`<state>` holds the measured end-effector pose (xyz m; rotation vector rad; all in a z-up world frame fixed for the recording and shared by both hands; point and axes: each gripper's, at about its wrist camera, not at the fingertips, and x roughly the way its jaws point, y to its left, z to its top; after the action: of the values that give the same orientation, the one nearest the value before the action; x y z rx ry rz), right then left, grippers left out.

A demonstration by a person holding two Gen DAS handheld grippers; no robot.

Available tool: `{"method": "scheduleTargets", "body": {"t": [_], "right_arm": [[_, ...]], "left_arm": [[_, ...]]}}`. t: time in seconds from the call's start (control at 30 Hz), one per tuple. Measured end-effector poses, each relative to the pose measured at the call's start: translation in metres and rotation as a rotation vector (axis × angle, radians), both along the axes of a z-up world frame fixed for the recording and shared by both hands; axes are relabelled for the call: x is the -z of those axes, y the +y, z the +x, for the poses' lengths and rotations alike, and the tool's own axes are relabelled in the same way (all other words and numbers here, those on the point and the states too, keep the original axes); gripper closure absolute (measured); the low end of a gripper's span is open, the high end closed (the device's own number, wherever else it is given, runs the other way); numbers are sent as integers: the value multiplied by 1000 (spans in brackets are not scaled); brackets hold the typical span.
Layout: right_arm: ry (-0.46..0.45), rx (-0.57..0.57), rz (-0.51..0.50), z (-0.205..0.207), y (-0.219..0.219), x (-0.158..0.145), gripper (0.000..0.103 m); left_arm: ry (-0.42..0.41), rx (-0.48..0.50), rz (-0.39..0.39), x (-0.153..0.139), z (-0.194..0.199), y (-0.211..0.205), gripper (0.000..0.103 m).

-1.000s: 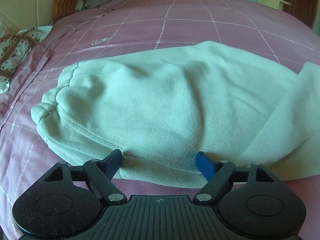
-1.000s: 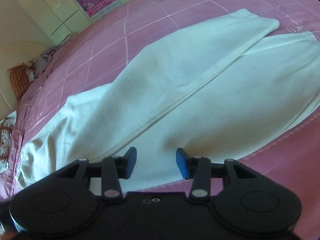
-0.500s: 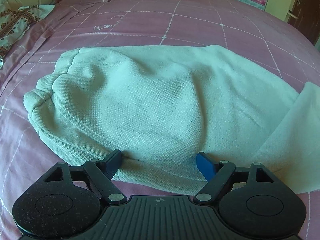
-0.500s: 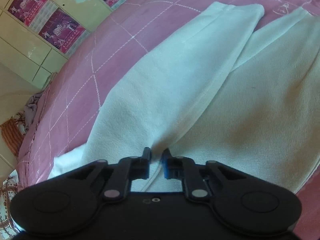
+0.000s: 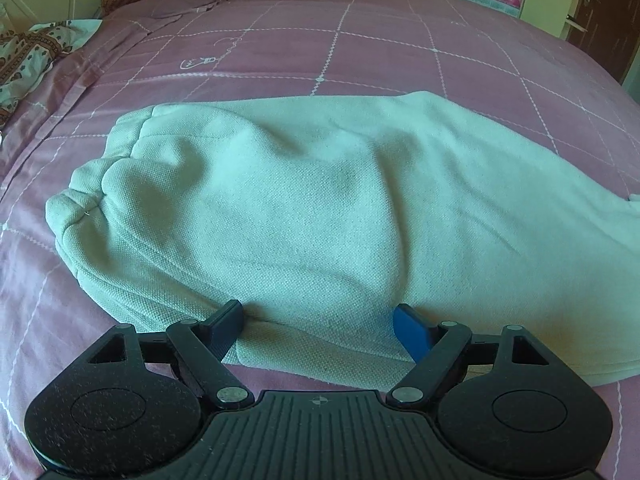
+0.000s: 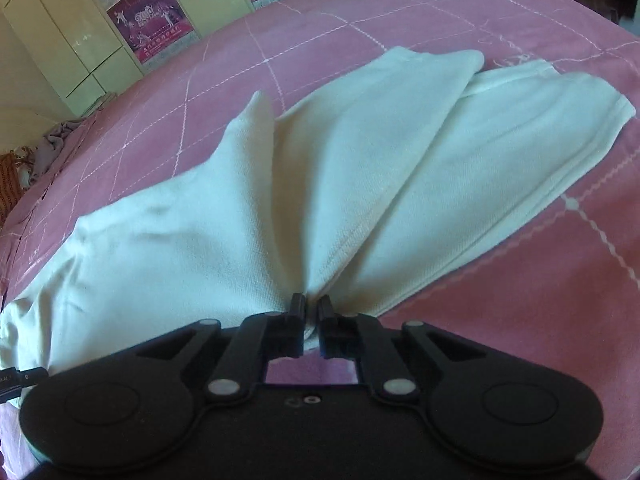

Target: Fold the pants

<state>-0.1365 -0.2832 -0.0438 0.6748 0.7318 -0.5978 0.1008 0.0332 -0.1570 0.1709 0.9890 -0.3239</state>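
Right wrist view: right gripper [image 6: 311, 307] jaws pinch pale pants [image 6: 248, 216], fabric bunched upward off pink bed [image 6: 520, 288]. Left gripper [image 5: 319, 320] jaws spread, straddling pants edge.

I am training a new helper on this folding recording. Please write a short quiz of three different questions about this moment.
1. True or false: the left claw is shut on the pants.
2. What does the right claw hold?
3. The bedcover is: A) pink with a white grid, B) plain blue, C) green stripes.

Key: 1 false, it is open, its fingers astride the near edge of the pants. 2 a bunched fold of the pants. 3 A.
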Motion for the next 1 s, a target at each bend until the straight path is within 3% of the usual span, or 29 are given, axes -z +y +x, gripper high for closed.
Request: {"method": "scheduleTargets", "body": {"t": [0.03, 0.13, 0.23, 0.43, 0.5, 0.67, 0.73, 0.8, 0.9, 1.0], "right_arm": [[-17, 0, 15, 1, -2, -4, 82], [-60, 14, 31, -7, -10, -16, 80], [-48, 47, 13, -23, -24, -19, 79], [-61, 140, 47, -27, -76, -13, 77], [-74, 161, 64, -21, -93, -10, 77], [-96, 220, 95, -6, -133, 2, 81], [-90, 218, 89, 1, -141, 0, 94], [-138, 215, 28, -2, -139, -17, 98], [-185, 183, -167, -19, -114, -58, 98], [-167, 202, -277, -54, -91, -66, 98]], "left_arm": [[-8, -8, -9, -5, -1, 1, 22], [-38, -10, -56, -21, -9, -3, 22], [-26, 27, -85, -28, -20, -19, 22], [80, 69, -78, -5, -41, -46, 22], [67, 80, -56, 3, -49, -47, 22], [45, 91, -41, 4, -57, -47, 21], [52, 86, -38, 4, -56, -48, 20], [51, 89, -36, 4, -57, -49, 19], [45, 95, -33, 6, -56, -52, 15], [42, 98, -36, 7, -57, -52, 13]]}}
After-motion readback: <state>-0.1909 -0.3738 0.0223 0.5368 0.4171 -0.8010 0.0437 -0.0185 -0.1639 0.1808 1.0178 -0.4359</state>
